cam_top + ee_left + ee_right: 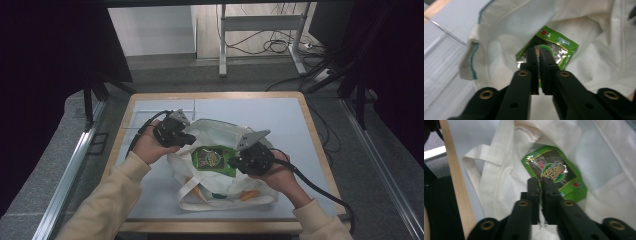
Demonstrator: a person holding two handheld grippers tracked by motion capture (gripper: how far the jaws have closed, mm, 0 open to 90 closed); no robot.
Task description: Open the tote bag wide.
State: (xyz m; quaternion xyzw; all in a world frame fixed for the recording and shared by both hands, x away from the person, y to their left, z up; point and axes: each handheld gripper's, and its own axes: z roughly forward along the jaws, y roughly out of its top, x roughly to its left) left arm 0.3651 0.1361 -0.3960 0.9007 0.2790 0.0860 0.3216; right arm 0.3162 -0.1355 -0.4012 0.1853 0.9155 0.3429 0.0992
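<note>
Pale-blue desk carries a white cloth tote bag with a green foil snack packet lying in its mouth. Both grippers' fingers, left and right, are pinched together on bag cloth; a slipping hem could collapse the opening over the packet.

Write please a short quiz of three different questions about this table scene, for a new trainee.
1. True or false: the green foil snack packet lies in the open mouth of the white cloth tote bag.
2. The jaws of the left gripper stand: A) wide open, B) closed together, C) clamped on a bottle.
3. Fill in: the bag rests on a pale blue table with a ____ wooden edge.

Key: 1 true; 2 B; 3 light.
</note>
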